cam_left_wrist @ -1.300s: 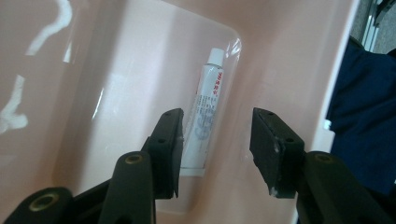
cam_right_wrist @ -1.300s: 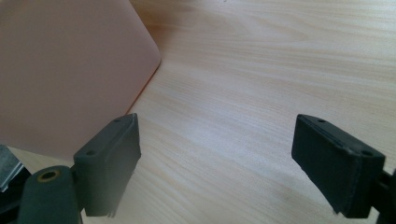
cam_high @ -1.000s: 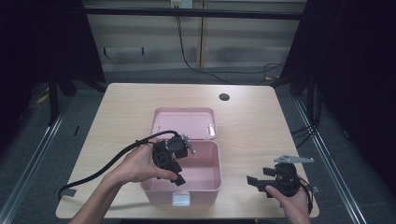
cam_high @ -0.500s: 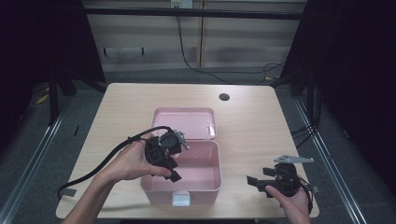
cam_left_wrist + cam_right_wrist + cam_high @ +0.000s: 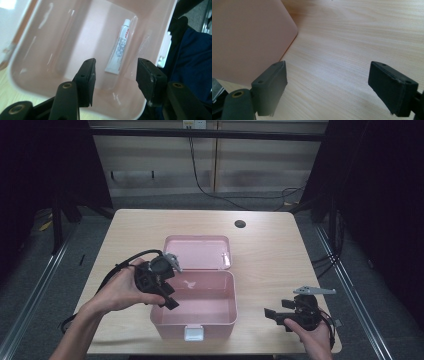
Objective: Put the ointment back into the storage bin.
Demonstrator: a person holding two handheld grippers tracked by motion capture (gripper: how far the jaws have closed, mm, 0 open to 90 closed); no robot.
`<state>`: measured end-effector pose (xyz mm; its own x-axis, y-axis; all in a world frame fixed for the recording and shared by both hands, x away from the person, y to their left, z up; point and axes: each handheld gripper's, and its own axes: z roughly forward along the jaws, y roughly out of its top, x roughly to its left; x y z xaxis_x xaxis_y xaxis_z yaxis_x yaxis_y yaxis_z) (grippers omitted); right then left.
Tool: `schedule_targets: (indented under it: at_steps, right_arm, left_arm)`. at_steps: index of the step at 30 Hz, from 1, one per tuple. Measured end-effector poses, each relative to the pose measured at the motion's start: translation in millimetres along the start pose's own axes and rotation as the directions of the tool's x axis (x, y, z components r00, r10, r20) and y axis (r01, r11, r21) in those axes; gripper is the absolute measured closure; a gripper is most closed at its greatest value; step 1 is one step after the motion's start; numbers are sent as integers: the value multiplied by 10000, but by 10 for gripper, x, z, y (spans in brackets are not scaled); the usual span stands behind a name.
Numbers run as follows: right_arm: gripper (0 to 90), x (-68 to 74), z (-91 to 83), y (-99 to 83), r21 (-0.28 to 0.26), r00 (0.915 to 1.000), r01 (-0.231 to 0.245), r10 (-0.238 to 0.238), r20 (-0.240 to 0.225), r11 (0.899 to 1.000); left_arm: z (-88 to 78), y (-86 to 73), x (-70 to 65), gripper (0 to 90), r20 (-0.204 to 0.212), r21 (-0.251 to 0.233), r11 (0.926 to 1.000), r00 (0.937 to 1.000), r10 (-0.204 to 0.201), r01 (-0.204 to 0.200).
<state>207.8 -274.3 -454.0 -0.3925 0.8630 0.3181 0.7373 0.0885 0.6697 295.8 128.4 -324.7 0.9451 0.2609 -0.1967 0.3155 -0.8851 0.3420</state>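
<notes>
One tube (image 5: 119, 47) in box (image 5: 200, 327), print unreadable

- A lab or test room, it seems, set up for recording; the dark edges make that hard to confirm.
- A lone pale wood bench (image 5: 280, 250) stands on grey carpet (image 5: 240, 202).
- Black curtains (image 5: 385, 195) hang at both sides.
- Metal rails (image 5: 350, 280) run along the floor.
- Cables (image 5: 210, 185) trail down a plain panelled wall (image 5: 260, 162).
</notes>
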Motion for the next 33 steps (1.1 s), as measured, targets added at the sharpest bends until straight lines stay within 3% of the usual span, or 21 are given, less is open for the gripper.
schedule_targets:
  at_steps: [19,23,27,31,33]
  right_arm:
    - [156,-2,-4,-3,-8,10000,-18,18,27,10000]
    - [156,0,-2,-3,-8,10000,-13,13,11,10000]
    - [156,0,0,-2,-5,10000,-25,25,30,10000]
    - [156,-2,-2,-3,3,10000,-50,50,53,10000]
    - [156,-1,-3,-4,-7,10000,-15,15,49,10000]
  left_arm:
    - [-272,-498,118,417,-375,-965,9936,9974,-621,582]
    - [-291,-613,157,396,-301,-1150,9895,9954,-912,872]
    - [-285,-729,209,376,-231,-1468,9799,9899,-1401,1353]
    - [-280,-815,233,340,-248,-1457,9800,9897,-1408,1358]
    - [-277,-867,225,327,-282,-1779,9746,9893,-1434,1363]
